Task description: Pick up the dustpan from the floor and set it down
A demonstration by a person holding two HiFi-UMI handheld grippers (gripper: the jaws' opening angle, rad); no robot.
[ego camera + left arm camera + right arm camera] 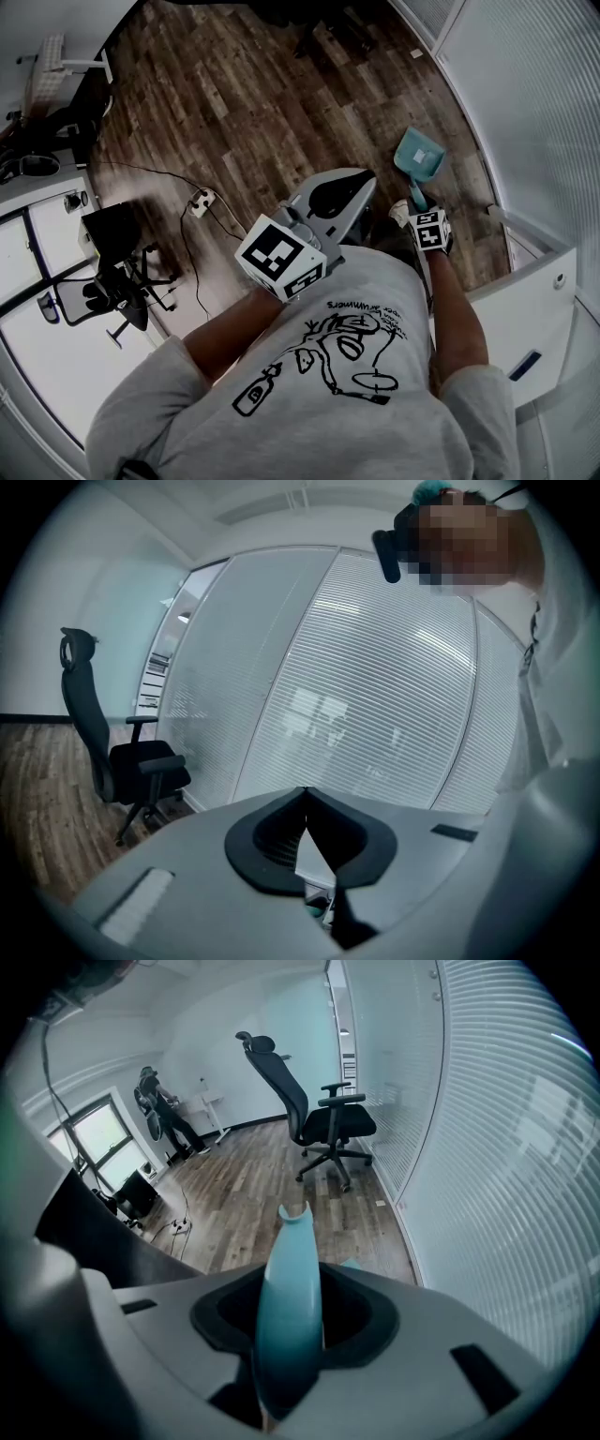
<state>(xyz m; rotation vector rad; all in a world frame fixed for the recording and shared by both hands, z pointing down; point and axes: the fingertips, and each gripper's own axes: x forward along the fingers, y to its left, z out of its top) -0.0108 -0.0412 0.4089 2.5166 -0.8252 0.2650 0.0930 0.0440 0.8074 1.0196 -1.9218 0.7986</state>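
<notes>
Teal plastic dustpan [419, 157] sitting on brown wood-plank floor [244, 103] beside slatted glass wall [525, 84], right gripper [291, 1309] jaws clamping its handle [289, 1269], left gripper [305, 819] jaws resting closed, empty, black office chair [314, 1115] standing beyond.

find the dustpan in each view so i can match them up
head view: dustpan at upper right, against the wood floor.
left gripper view: not in it.
right gripper view: bottom centre, its teal handle standing between the jaws.
shared landmark: the wood floor, which shows in all three views.
</notes>
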